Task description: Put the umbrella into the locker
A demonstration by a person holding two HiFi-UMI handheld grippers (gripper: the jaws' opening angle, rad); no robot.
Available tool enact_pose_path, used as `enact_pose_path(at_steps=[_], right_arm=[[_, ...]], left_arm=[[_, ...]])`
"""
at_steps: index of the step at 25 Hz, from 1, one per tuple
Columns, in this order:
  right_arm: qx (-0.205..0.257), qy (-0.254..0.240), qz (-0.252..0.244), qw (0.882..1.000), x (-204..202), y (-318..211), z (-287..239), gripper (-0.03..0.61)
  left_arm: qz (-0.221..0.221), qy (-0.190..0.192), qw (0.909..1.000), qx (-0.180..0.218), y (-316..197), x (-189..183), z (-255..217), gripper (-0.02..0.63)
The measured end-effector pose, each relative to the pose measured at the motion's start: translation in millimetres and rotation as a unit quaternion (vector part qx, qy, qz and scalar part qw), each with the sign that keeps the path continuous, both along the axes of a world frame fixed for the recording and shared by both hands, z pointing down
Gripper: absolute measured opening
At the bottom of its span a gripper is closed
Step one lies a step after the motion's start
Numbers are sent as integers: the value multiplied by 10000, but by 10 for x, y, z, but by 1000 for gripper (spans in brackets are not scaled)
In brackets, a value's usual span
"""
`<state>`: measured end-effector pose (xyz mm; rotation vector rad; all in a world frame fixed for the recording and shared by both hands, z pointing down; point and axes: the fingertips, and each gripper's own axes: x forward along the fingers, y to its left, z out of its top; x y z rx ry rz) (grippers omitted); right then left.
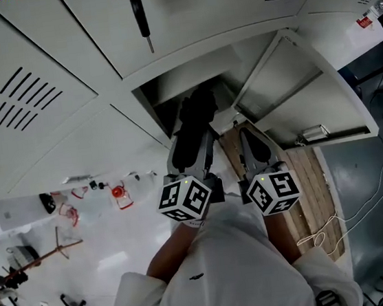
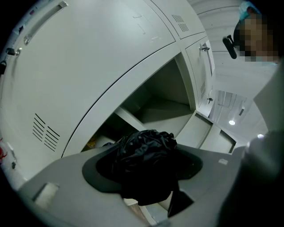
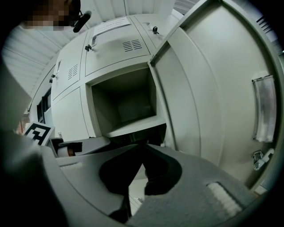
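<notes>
The person wore a white short-sleeved shirt. The left gripper and right gripper were grey, each with a black-and-white marker cube.

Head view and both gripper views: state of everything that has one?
locker door: swung open.
locker: open.
umbrella: folded, held at the locker's mouth.
left gripper: shut on the umbrella.
right gripper: shut, nothing between its jaws.
neighbouring door: shut.
</notes>
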<state>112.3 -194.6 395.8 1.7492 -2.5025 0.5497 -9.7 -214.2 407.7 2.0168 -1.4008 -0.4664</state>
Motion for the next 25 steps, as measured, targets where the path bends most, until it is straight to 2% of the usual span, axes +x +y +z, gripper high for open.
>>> enact_pose_path(at_steps=[14,25], right_arm=[[-114,-56,-440,9990,8,-69,100,-6],[-221,-129,-412,9988,158,-87,172,-6]], left_arm=[[-563,-181,9980,-216,-149,-11,272,321],[-531,-414,9976,-183,-304,139,361,322]])
